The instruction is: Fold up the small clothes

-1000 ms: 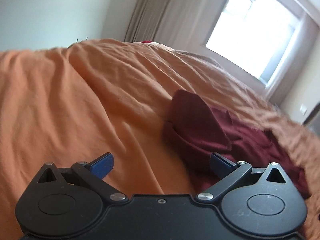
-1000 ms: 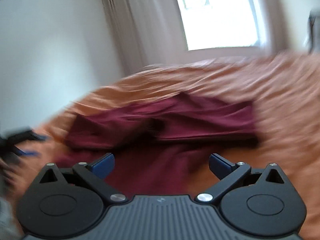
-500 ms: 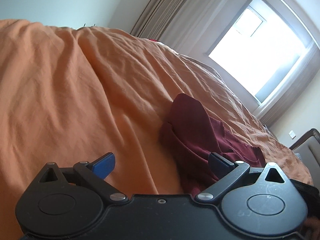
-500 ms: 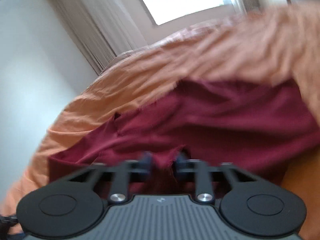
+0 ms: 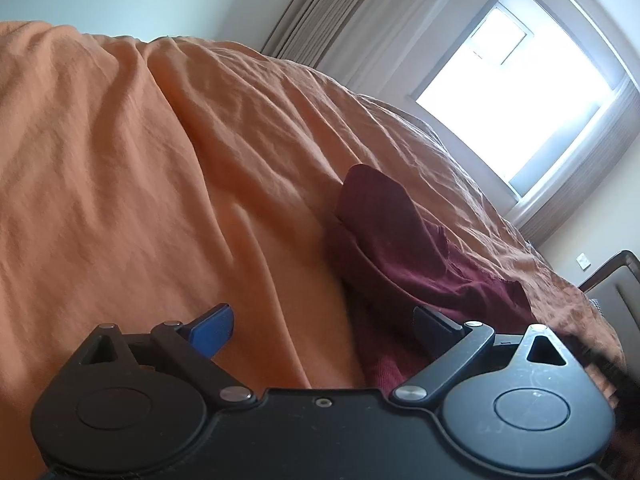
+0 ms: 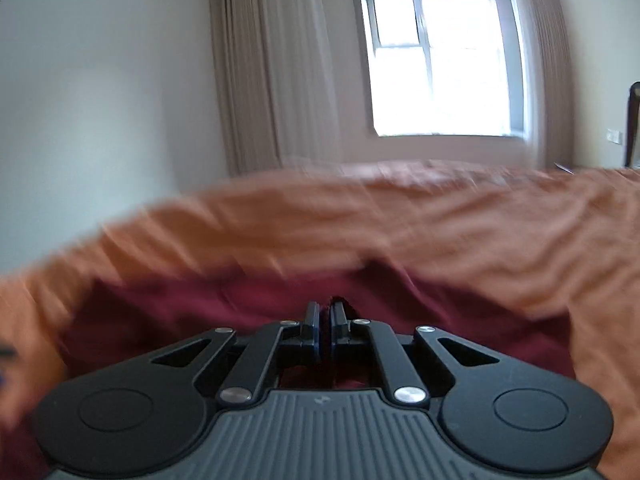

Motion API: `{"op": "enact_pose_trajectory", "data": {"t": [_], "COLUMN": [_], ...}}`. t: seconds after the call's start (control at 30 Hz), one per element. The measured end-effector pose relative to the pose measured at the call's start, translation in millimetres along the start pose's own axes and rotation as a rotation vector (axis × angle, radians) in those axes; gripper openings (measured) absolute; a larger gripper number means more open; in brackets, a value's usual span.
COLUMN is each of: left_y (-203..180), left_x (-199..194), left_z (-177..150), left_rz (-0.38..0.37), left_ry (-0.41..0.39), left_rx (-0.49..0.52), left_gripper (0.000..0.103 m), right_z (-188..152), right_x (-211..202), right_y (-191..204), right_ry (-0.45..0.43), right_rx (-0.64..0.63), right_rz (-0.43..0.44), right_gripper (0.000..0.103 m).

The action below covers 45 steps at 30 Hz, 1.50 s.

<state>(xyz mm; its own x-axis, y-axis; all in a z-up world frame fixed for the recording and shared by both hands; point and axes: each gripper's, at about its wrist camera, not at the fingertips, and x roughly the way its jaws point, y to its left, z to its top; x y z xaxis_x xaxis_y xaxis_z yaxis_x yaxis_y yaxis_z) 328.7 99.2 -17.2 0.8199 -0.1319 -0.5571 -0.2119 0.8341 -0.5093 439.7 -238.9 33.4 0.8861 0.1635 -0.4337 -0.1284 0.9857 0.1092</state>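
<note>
A dark red garment (image 5: 404, 248) lies crumpled on the orange bedspread (image 5: 140, 168), with one fold standing up at its far end. My left gripper (image 5: 324, 324) is open and low over the bed, its right finger at the garment's near edge and its left finger over bare bedspread. In the right wrist view the same garment (image 6: 224, 312) spreads across the lower frame, blurred by motion. My right gripper (image 6: 325, 320) is shut on a pinch of the dark red cloth at its near edge.
The orange bedspread (image 6: 440, 224) fills the scene in both views. Behind it are a bright window (image 6: 440, 68), beige curtains (image 6: 272, 72) and a white wall. A dark headboard or chair edge (image 5: 612, 276) shows at the right of the left wrist view.
My right gripper went from open to shut on the garment and its view has tilted up toward the window. My left gripper stayed open and shifted slightly along the garment's edge.
</note>
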Motion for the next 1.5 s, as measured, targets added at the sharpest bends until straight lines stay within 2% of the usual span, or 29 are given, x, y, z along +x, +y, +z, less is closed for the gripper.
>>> {"op": "enact_pose_trajectory", "data": {"t": [0.07, 0.1, 0.17, 0.2, 0.23, 0.37, 0.43, 0.47, 0.53, 0.63, 0.73, 0.87, 0.9, 0.93, 0.97, 1.03, 1.17, 1.23, 1.4, 1.43, 1.47, 1.5], "left_y": [0.5, 1.5, 4.6, 6.3, 8.2, 14.9, 16.3, 17.0, 19.8, 27.0, 35.8, 44.5, 46.0, 47.2, 48.1, 49.4, 47.8, 47.2, 53.9, 55.0, 56.3, 57.1], "left_x": [-0.3, 0.1, 0.5, 1.4, 2.2, 11.4, 20.2, 24.6, 32.8, 40.4, 44.1, 52.0, 53.3, 54.5, 55.9, 57.4, 64.0, 68.6, 86.0, 89.7, 94.3, 97.9], "left_z": [0.0, 0.8, 3.1, 5.3, 7.9, 19.4, 26.0, 28.8, 32.6, 34.9, 36.3, 38.6, 38.9, 39.1, 39.3, 39.2, 37.2, 38.3, 47.2, 48.7, 50.7, 52.5], "left_rz": [-0.004, -0.007, -0.017, -0.026, -0.036, -0.081, -0.110, -0.123, -0.136, -0.146, -0.151, -0.201, -0.215, -0.229, -0.242, -0.270, -0.313, -0.339, -0.428, -0.436, -0.442, -0.445], "left_ry": [-0.002, -0.003, -0.006, -0.011, -0.017, -0.050, -0.058, -0.056, -0.046, -0.028, -0.020, 0.008, 0.009, 0.011, 0.014, 0.022, 0.040, 0.051, 0.055, 0.060, 0.074, 0.089], "left_rx": [0.011, 0.015, 0.022, 0.024, 0.023, -0.009, -0.033, -0.044, -0.067, -0.095, -0.119, -0.152, -0.162, -0.170, -0.176, -0.182, -0.183, -0.207, -0.379, -0.413, -0.443, -0.457], "left_gripper": [0.096, 0.096, 0.096, 0.096, 0.096, 0.094, 0.080, 0.076, 0.062, 0.051, 0.048, 0.048, 0.048, 0.048, 0.048, 0.048, 0.048, 0.048, 0.046, 0.040, 0.021, 0.008], "right_z": [-13.7, -17.0, -19.0, -17.4, -15.3, 13.0, 33.4, 41.9, 59.6, 81.7, 97.2, 93.7, 90.0, 87.4, 84.8, 84.5, 94.4, 97.9, 103.6, 104.7, 105.8, 108.0], "right_x": [4.8, 3.4, -3.3, -4.3, -9.1, -7.6, 4.1, 16.0, 47.9, 99.9, 144.9, 183.1, 189.5, 191.6, 191.7, 185.1, 163.6, 154.4, 141.2, 139.3, 138.3, 137.1], "right_y": [-10.3, -10.9, -15.5, -15.2, -14.4, 6.8, 31.2, 43.8, 77.7, 135.0, 192.4, 241.1, 248.3, 251.9, 252.6, 246.8, 211.0, 197.6, 188.6, 186.8, 185.8, 184.0], "right_ry": [0.054, 0.072, 0.086, 0.082, 0.065, 0.024, 0.029, 0.041, 0.082, 0.164, 0.243, 0.405, 0.443, 0.462, 0.457, 0.409, 0.294, 0.266, 0.232, 0.226, 0.218, 0.210], "right_rx": [0.022, 0.030, 0.033, 0.030, 0.021, -0.060, -0.088, -0.098, -0.114, -0.136, -0.181, -0.219, -0.228, -0.237, -0.245, -0.237, -0.107, -0.108, -0.155, -0.156, -0.154, -0.151], "right_rz": [0.005, 0.004, -0.011, -0.010, -0.011, 0.016, 0.101, 0.153, 0.276, 0.434, 0.543, 0.601, 0.614, 0.617, 0.607, 0.599, 0.618, 0.631, 0.606, 0.604, 0.602, 0.599], "right_gripper": [0.007, 0.010, 0.027, 0.048, 0.064, 0.073, 0.075, 0.075, 0.070, 0.060, 0.059, 0.059, 0.053, 0.025, 0.005, 0.004, 0.004, 0.004, 0.004, 0.004, 0.004, 0.004]}}
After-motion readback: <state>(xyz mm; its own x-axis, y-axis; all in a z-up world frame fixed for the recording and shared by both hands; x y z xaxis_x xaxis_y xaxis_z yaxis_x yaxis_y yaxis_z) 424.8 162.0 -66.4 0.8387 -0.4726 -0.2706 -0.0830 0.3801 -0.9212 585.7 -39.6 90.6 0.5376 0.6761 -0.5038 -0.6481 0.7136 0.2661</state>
